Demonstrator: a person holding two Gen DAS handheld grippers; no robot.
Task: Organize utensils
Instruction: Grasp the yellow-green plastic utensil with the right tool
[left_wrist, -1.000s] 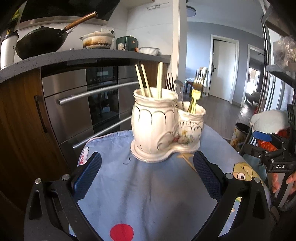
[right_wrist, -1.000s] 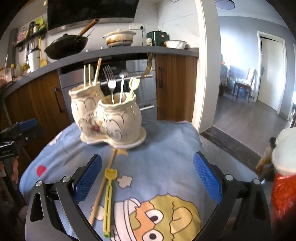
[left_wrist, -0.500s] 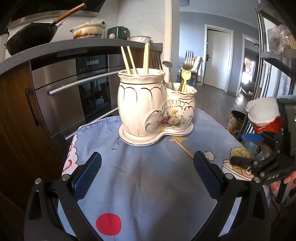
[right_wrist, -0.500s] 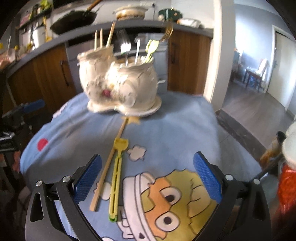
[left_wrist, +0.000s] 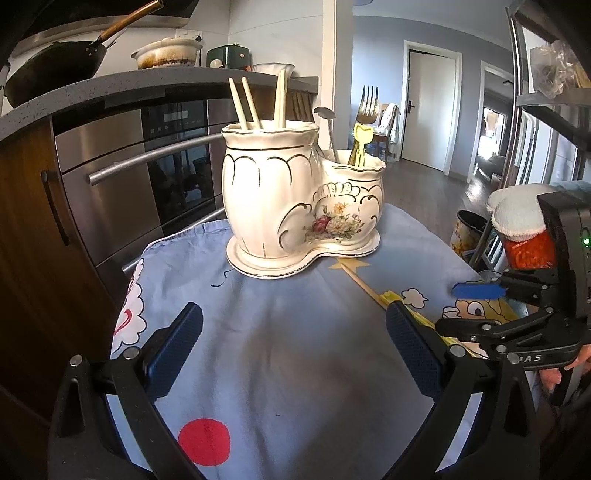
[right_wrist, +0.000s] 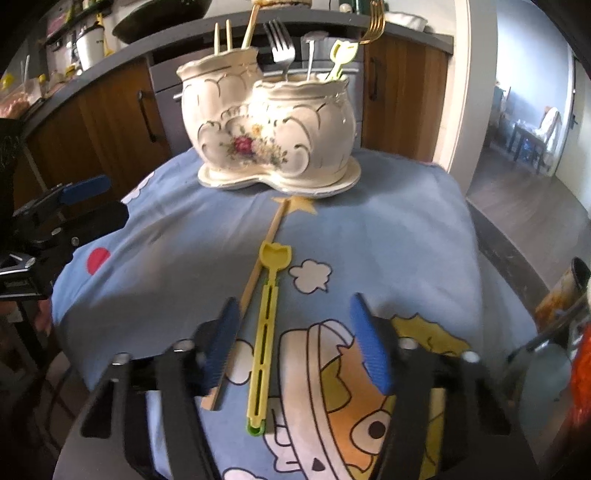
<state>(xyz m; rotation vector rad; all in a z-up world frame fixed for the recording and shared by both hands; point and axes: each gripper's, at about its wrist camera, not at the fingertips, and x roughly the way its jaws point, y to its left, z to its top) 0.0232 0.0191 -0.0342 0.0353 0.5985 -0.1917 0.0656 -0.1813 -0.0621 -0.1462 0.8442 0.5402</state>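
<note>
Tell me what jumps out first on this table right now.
The ornate white double-pot ceramic holder stands at the far side of the blue cartoon cloth, with chopsticks in its taller pot and forks in the lower one. Nearer, a yellow plastic utensil and a wooden chopstick lie side by side, the right gripper closing over them, not yet pressing.

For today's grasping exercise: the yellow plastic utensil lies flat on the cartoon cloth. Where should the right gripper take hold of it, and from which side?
Grip the yellow plastic utensil mid-handle, from above, with one of the fingers on each long side. The slotted handle is thin and flat on the cloth, so only its narrow edges offer purchase. The right gripper is closing around it now. Mind the wooden chopstick alongside.
</note>
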